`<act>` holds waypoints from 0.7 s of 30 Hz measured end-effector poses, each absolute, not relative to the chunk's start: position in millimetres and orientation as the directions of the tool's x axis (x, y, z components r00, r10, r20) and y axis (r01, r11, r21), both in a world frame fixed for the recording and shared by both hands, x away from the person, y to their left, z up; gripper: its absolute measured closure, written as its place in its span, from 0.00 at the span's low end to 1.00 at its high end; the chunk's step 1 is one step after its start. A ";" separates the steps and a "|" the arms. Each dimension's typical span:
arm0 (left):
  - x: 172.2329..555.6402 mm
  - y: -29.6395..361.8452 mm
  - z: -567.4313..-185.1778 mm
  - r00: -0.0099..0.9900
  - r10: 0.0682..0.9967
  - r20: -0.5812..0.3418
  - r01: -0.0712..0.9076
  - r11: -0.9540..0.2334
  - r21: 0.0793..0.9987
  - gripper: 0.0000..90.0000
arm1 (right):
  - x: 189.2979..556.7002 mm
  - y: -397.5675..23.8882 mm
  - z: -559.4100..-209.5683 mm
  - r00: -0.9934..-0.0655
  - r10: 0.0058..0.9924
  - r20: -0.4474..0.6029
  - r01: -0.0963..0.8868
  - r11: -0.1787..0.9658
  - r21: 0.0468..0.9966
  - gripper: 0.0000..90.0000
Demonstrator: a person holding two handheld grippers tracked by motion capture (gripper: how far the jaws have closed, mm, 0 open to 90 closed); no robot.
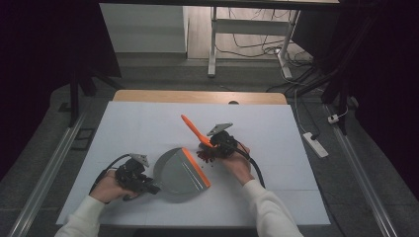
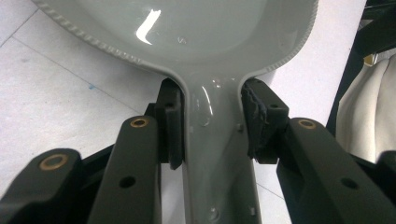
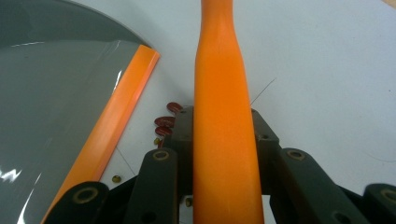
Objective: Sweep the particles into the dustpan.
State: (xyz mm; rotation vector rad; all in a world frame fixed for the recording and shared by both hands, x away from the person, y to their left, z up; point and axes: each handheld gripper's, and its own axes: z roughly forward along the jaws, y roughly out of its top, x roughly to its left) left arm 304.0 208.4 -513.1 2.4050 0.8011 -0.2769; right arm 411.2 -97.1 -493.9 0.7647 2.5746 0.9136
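Grey dustpan (image 1: 180,170) lying flat on the white table (image 1: 138,128), smooth glossy plastic, fan-shaped, with a straight orange lip (image 1: 196,167) along its open edge. Left gripper (image 1: 148,186) at the near-left, jaws clamped tight on the pan's narrow handle (image 2: 219,154). Up close in the left gripper view: ribbed rim on the pan's curve, a bright glare streak in the bowl, pads (image 2: 172,126) pressed against both flanks of the handle. Right gripper (image 1: 211,146) just right of the lip, jaws squeezed on an orange brush handle (image 1: 195,130), matte, tapering, slanting up and away. Dark red bristles bunched below the gripper in the high view. Revealed by the right gripper view: glossy red beans (image 3: 164,121) and tiny tan grains (image 3: 116,178) scattered on the table just beside the lip.
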 end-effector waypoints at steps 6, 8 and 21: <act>304.5 208.0 -513.7 0.796 0.482 -0.367 0.605 -0.650 0.459 0.69 | 408.4 -93.6 -494.0 -0.816 0.569 -0.105 0.376 0.660 0.651 0.78; 304.6 207.9 -513.8 0.796 0.482 -0.367 0.606 -0.650 0.459 0.69 | 407.4 -92.4 -494.2 -0.818 0.565 -0.108 0.371 0.661 0.652 0.78; 305.0 207.9 -514.2 0.795 0.480 -0.371 0.607 -0.649 0.460 0.69 | 400.8 -83.5 -495.0 -0.835 0.542 -0.095 0.356 0.665 0.656 0.78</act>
